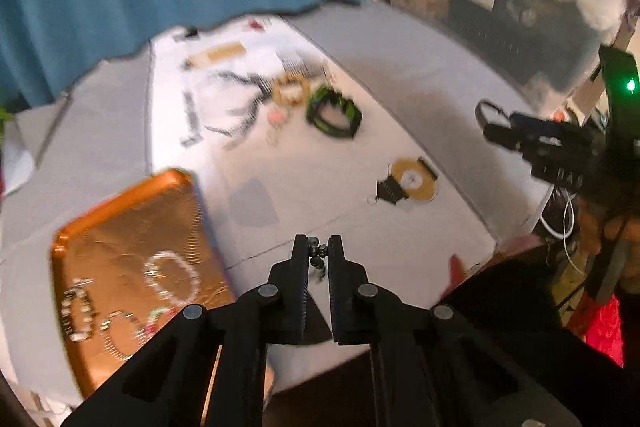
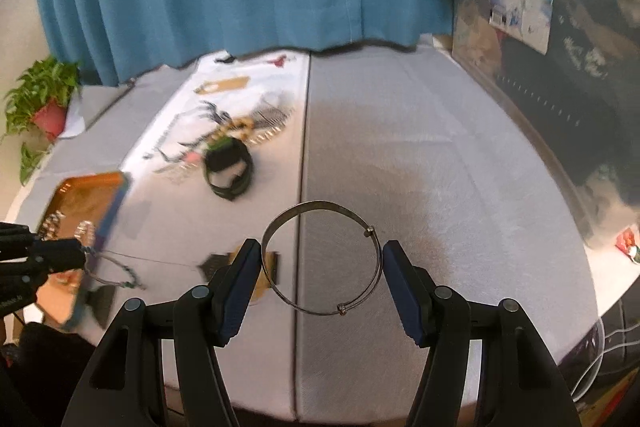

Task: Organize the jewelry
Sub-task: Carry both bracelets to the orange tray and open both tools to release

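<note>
My left gripper (image 1: pixel 319 251) is pinching a dark beaded chain (image 1: pixel 317 259) beside the orange tray (image 1: pixel 132 211); my right gripper (image 2: pixel 321 259) is clasping a silver bangle (image 2: pixel 320 259) above the grey table (image 2: pixel 440 167).

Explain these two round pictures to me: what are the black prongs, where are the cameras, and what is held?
Each picture comes from a fisheye camera on a hand-held gripper, looking along its two black fingers. A person holds both; there is no robot arm. The left gripper is shut on a dark beaded chain. The right gripper holds a silver bangle between its pads. On the grey table lie an orange tray with bracelets, a black-green band and a gold piece.
</note>
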`<state>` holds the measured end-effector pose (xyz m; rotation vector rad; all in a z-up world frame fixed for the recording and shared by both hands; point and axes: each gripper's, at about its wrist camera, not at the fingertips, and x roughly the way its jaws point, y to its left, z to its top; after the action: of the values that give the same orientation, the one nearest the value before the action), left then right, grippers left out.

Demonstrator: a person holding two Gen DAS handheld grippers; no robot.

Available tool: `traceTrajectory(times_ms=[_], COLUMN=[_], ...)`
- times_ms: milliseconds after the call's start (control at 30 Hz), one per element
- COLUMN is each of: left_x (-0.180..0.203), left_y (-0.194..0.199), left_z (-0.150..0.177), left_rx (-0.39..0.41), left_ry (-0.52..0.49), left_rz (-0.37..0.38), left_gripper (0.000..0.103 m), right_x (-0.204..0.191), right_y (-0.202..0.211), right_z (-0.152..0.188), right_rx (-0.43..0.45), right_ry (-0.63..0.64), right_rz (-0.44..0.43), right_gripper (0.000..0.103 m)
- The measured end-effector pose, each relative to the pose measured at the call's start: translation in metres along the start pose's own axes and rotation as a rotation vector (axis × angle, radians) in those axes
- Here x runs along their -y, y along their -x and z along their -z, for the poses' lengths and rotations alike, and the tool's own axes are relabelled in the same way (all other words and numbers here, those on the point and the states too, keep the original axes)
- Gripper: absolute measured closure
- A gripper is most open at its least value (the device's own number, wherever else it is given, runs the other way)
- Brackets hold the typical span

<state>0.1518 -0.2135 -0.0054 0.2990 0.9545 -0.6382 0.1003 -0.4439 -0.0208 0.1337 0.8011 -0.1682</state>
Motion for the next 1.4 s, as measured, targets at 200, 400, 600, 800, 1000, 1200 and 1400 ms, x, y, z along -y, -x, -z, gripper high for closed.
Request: traceTrajectory(times_ms=[200, 400, 600, 800, 1000, 1200, 1400], left_x=[-0.004, -0.018, -0.038, -0.066, -0.094, -0.112, -0.131], left_y=[0.065, 0.104, 0.134, 0.153, 0.155, 0.147, 0.134], left_z=[0.019, 0.055, 0.1, 0.14, 0.156, 0.152, 0.141], left_rx=[0.11, 0.149, 0.172, 0.182, 0.179, 0.185, 0.189], left_ry=[0.033, 0.075, 0.139, 0.212, 0.262, 0.275, 0.281], left_rz=[-0.054, -0.075, -0.093, -0.129, -0.157, -0.166, -0.16], left_gripper=[0.096, 0.096, 0.096, 0.096, 0.096, 0.096, 0.096], right_x=[-0.055, -0.112, -0.16, -0.2, -0.232, -0.253, -0.268], right_y=[0.055, 0.088, 0.102, 0.106, 0.101, 0.084, 0.059], right_z=[0.014, 0.046, 0.077, 0.095, 0.1, 0.097, 0.087], right_rx=[0.057, 0.042, -0.005, -0.042, -0.065, -0.091, -0.114], right_ry=[0.085, 0.154, 0.221, 0.297, 0.354, 0.378, 0.388], right_rz=[-0.069, -0.148, -0.198, -0.232, -0.253, -0.251, -0.242], right_gripper=[0.04, 0.04, 0.04, 0.04, 0.04, 0.04, 0.04])
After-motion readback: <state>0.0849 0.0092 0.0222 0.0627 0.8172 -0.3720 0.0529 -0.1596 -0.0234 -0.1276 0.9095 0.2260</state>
